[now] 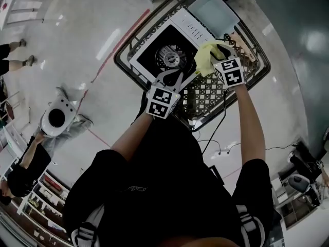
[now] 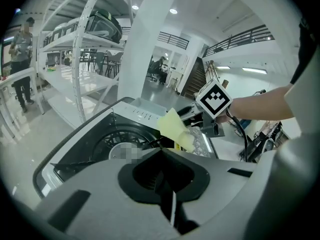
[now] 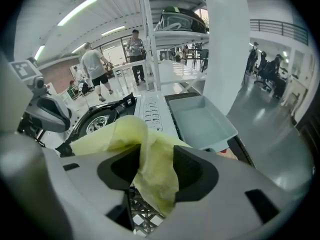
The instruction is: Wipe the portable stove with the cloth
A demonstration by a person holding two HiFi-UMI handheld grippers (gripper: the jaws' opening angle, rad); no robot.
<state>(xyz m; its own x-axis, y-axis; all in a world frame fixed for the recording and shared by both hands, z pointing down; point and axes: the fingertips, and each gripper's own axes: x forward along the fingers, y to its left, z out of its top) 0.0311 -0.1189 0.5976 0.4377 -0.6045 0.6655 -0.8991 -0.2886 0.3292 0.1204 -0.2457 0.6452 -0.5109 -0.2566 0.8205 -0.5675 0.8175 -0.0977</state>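
Observation:
The portable stove (image 1: 169, 40) is white with a black top and a round burner, and it sits on a dark wire-mesh stand (image 1: 208, 95). A yellow cloth (image 1: 204, 58) lies bunched over the stove's right front corner. My right gripper (image 1: 219, 54) is over it. In the right gripper view the cloth (image 3: 150, 156) drapes over one jaw and hangs in the gap of the right gripper (image 3: 150, 181), whose jaws stand apart. My left gripper (image 1: 174, 78) is shut with nothing in it, just above the stove's near edge. From the left gripper view the stove (image 2: 95, 141) and cloth (image 2: 176, 129) lie ahead.
A pale grey tray (image 1: 213, 9) rests on the stand behind the stove. A person in a white cap (image 1: 56, 117) crouches on the floor to the left. White shelving (image 2: 85, 49) stands nearby, and cables (image 1: 218, 148) trail on the floor under the stand.

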